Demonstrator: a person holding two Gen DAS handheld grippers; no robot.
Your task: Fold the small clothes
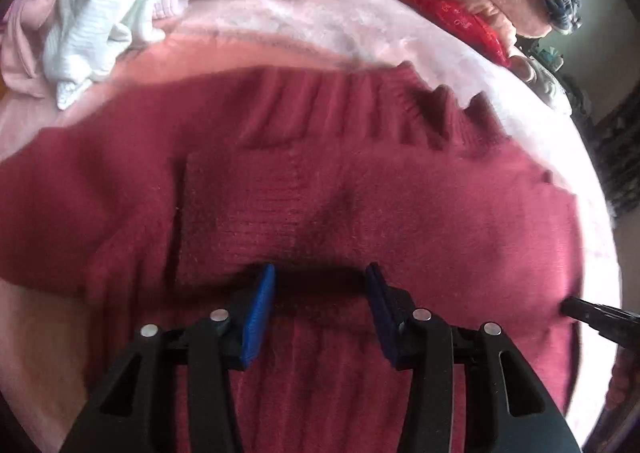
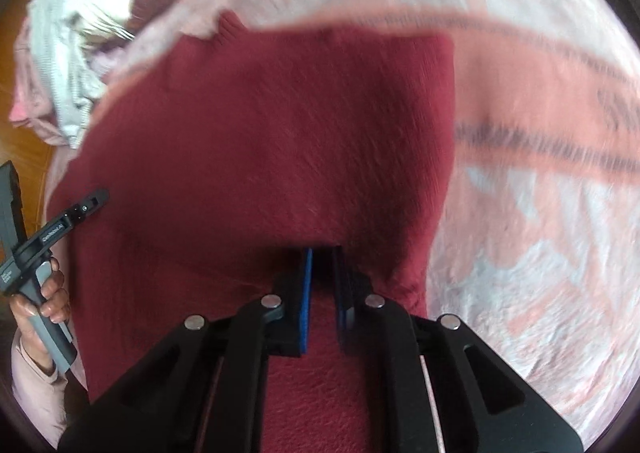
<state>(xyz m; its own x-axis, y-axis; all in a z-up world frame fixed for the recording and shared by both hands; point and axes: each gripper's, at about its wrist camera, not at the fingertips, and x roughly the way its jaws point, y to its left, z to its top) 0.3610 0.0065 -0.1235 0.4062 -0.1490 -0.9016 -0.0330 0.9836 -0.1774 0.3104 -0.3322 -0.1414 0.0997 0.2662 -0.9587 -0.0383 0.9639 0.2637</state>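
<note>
Soft, limp maroon sweater (image 1: 320, 181) spread on pink blanket (image 1: 320, 25), likely floppy, best pinched at near hem; left gripper (image 1: 322, 277) spread wide, empty; right gripper (image 2: 322, 257) narrowly parted, grip unclear.

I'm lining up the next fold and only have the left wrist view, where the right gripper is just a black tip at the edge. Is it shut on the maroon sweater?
Observer: The right wrist view shows the right gripper, jaws nearly together, at the near edge of the maroon sweater. I can't confirm a pinch.
Operator: What's to its right?
Observer: A pink blanket with a dark striped band.
Operator: Is my left hand visible?
Observer: Yes, the left hand grips a handle beside the sweater's left edge.
</note>
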